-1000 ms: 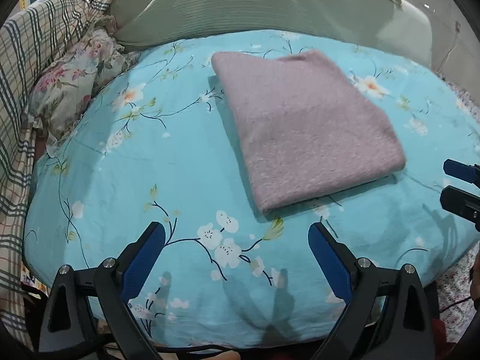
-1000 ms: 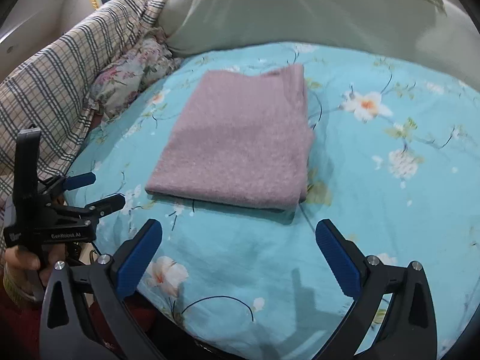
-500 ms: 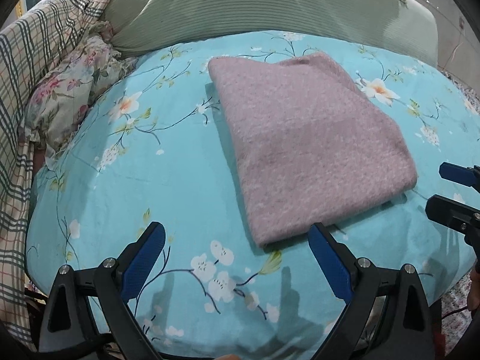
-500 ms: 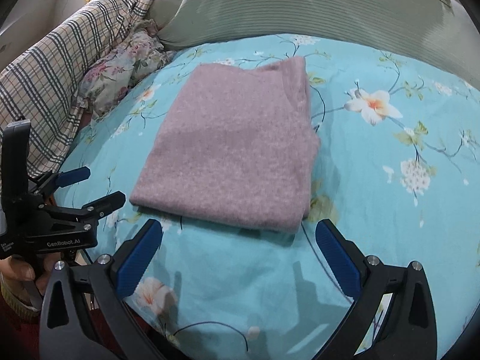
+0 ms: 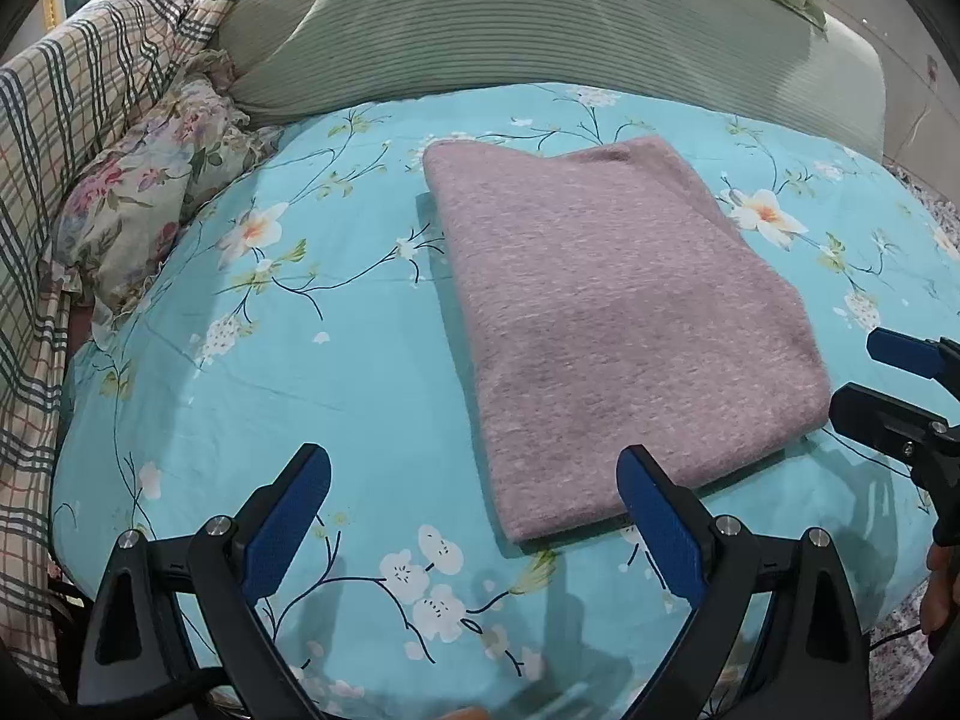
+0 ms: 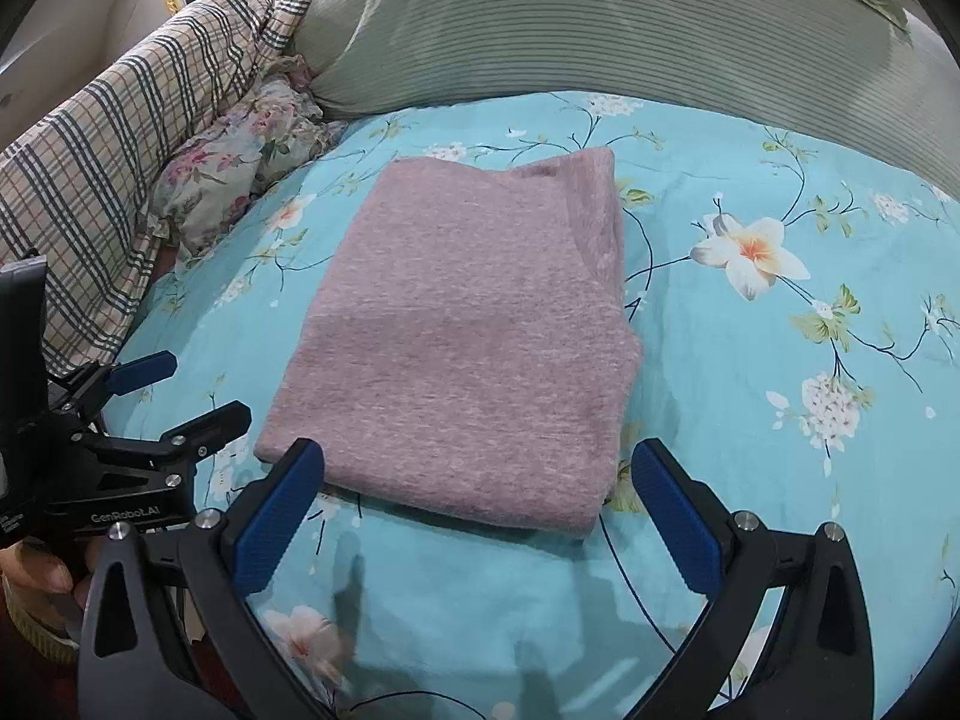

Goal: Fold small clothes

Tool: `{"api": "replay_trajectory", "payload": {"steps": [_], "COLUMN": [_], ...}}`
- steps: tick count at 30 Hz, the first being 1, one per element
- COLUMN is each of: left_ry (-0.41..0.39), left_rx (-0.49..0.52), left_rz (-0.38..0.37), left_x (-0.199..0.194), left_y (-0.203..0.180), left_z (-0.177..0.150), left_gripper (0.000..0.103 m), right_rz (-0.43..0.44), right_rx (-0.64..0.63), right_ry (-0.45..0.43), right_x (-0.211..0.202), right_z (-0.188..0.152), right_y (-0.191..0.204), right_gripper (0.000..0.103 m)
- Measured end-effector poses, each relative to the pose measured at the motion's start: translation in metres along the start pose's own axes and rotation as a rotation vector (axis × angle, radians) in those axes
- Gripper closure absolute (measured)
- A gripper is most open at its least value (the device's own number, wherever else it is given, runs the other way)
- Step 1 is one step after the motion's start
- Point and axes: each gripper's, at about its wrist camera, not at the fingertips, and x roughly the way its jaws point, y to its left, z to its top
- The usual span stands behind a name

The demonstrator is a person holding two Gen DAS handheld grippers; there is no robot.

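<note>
A mauve knitted garment (image 5: 618, 324) (image 6: 474, 336) lies folded into a flat rectangle on the turquoise flowered bed sheet (image 5: 300, 372) (image 6: 780, 420). My left gripper (image 5: 474, 510) is open just short of the garment's near left corner, its right finger beside the near edge. My right gripper (image 6: 480, 510) is open in front of the near edge, with nothing between its fingers. Each gripper also shows at the side of the other's view: the right gripper (image 5: 888, 378) at the garment's right corner, the left gripper (image 6: 180, 390) at its left corner, both open and apart from the cloth.
A large green ribbed pillow (image 5: 528, 30) (image 6: 600, 30) lies behind the garment. A plaid blanket (image 5: 72, 120) (image 6: 120, 138) and a floral pillow (image 5: 144, 198) (image 6: 240, 168) are heaped at the left. A hand (image 6: 36, 570) holds the left gripper's handle.
Both grippers have moved forward toward the garment's near edge, so it now looks larger and closer. The garment itself has not moved, and both grippers stayed open.
</note>
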Motion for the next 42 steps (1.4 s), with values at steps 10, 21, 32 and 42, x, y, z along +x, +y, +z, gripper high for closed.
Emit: {"api": "replay_trajectory", "payload": {"steps": [10,21,32,42], "left_ry": [-0.003,-0.003,-0.016,-0.024], "left_rx": [-0.017,-0.024,-0.028,-0.038], "left_rz": [-0.013,-0.013,-0.01,-0.006], "left_x": [-0.003,-0.003,-0.009,-0.014], "left_y": [0.001,0.002,0.002,0.002], "left_z": [-0.001,-0.001,-0.001,-0.001], "left_gripper": [0.006,0.006,0.006,0.006], "right_rz": [-0.001,0.0,-0.003,0.002], "right_rx": [0.0,-0.007,-0.014,-0.031], "right_ry": [0.01,0.011,0.006,0.002], "right_x": [0.002,0.003,-0.002,-0.005], "right_z": [-0.003,0.002,0.004,0.006], "right_y": [0.003,-0.003,0.0,0.0], "right_gripper": [0.001,0.001,0.001,0.001]}}
